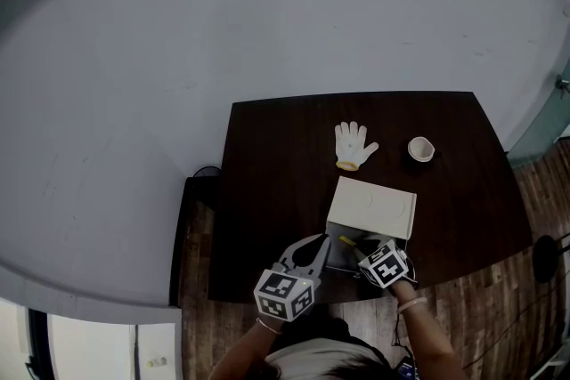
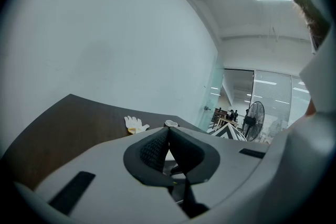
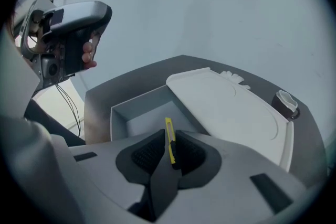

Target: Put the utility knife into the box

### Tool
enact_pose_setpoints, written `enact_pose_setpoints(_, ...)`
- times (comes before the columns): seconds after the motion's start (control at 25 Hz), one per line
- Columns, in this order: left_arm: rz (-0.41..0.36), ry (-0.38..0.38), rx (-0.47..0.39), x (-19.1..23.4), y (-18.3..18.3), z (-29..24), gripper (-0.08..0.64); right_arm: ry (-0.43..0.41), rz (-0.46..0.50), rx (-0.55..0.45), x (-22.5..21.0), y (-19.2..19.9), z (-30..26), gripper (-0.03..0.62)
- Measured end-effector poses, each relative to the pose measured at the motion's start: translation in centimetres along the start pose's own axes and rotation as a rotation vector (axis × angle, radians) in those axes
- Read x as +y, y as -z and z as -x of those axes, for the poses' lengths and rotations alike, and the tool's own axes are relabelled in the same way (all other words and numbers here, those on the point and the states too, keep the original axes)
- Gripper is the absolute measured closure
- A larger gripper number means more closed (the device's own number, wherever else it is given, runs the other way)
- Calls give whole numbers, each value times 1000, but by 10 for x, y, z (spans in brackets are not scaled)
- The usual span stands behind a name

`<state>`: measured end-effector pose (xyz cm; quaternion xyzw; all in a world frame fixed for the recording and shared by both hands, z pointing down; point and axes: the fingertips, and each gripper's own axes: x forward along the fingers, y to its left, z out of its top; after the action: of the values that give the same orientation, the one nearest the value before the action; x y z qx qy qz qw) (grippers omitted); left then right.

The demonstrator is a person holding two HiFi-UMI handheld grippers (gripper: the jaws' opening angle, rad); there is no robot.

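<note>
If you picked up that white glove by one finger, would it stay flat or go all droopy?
Probably droopy: the glove looks like soft knit cloth lying flat on the table, so it would likely dangle. It seems light for its size, and its fabric surface likely isn't slippery.

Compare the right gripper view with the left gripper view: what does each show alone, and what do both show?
Only the right gripper view: the yellow utility knife clamped in the right gripper, over the inside of the open box. Only the left gripper view: the left gripper, tips together and empty, and a fan. Both: the white glove, the small cup and the dark table.
</note>
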<state>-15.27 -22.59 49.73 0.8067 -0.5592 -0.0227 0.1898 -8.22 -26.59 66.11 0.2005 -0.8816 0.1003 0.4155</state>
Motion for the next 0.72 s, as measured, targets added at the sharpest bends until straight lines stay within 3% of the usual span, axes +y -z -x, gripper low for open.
enact_pose_setpoints(0.52, -7, 10, -2, 1, -14, 4, 541, 111, -139, -226, -1, -40, 52, 563)
enact_pose_setpoints(0.72, -30, 18, 7, -2, -19, 4, 541, 155, -149, -309, -2, -58, 78, 566)
